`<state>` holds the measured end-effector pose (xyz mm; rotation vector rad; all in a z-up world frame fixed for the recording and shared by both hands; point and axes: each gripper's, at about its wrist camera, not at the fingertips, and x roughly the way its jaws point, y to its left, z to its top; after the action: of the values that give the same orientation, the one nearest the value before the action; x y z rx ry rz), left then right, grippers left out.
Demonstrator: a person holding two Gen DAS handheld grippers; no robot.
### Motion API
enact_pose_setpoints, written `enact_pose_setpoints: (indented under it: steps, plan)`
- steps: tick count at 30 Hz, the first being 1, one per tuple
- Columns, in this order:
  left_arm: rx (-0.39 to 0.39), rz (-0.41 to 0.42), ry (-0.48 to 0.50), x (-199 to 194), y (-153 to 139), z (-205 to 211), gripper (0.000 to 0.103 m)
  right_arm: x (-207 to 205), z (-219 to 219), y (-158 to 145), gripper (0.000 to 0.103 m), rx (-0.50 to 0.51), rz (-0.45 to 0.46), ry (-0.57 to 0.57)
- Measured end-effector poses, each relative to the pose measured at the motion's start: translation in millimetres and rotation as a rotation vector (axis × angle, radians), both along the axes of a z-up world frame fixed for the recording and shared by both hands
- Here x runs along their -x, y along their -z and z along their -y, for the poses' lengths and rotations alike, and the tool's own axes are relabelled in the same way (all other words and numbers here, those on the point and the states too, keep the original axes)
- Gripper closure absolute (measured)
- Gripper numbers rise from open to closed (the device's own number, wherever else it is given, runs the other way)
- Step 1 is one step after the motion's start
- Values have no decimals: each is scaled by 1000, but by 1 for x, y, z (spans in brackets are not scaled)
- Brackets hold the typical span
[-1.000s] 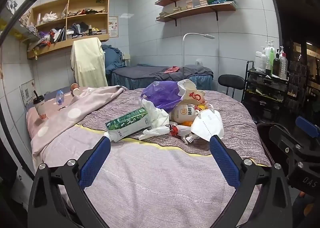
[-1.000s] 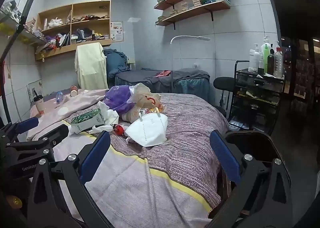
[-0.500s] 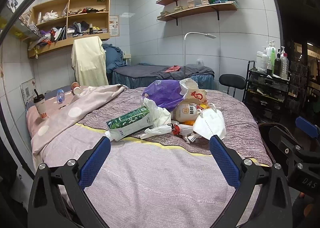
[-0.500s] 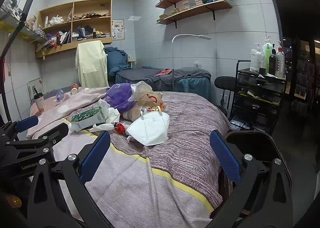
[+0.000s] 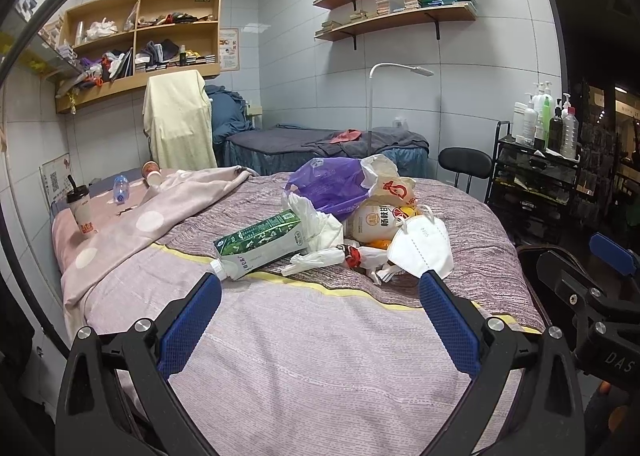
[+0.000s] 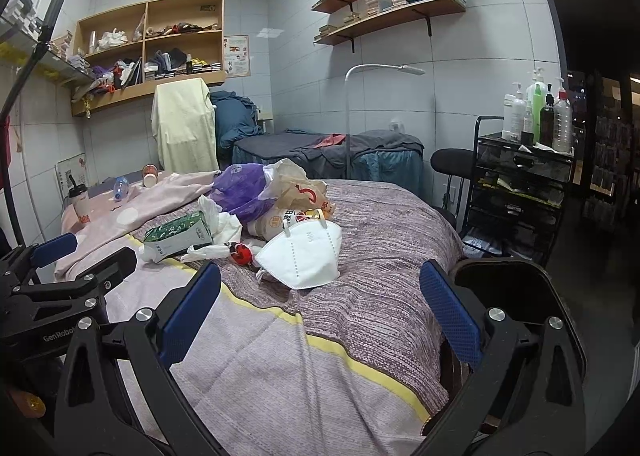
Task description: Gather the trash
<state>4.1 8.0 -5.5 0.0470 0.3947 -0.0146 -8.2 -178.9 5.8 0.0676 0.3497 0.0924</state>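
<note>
Centrally, white creased mask [image 6: 301,256], green carton [image 5: 262,242]

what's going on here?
A person holds two grippers over a bed for trash collection. Left gripper and right gripper are both open and empty, short of the pile: a green carton, white mask, purple bag and wrappers. Nothing is picked up yet.

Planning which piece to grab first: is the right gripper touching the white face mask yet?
Apart. The right wrist view shows the right gripper open, with bare bedspread between its fingertips and the white face mask.
</note>
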Motion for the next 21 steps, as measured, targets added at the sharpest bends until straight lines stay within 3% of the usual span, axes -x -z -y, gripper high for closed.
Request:
enact_pose_setpoints:
  steps: [21]
  plan:
    - [1, -14, 2, -1, 2, -2, 6, -4, 2, 0, 5, -7, -9, 1]
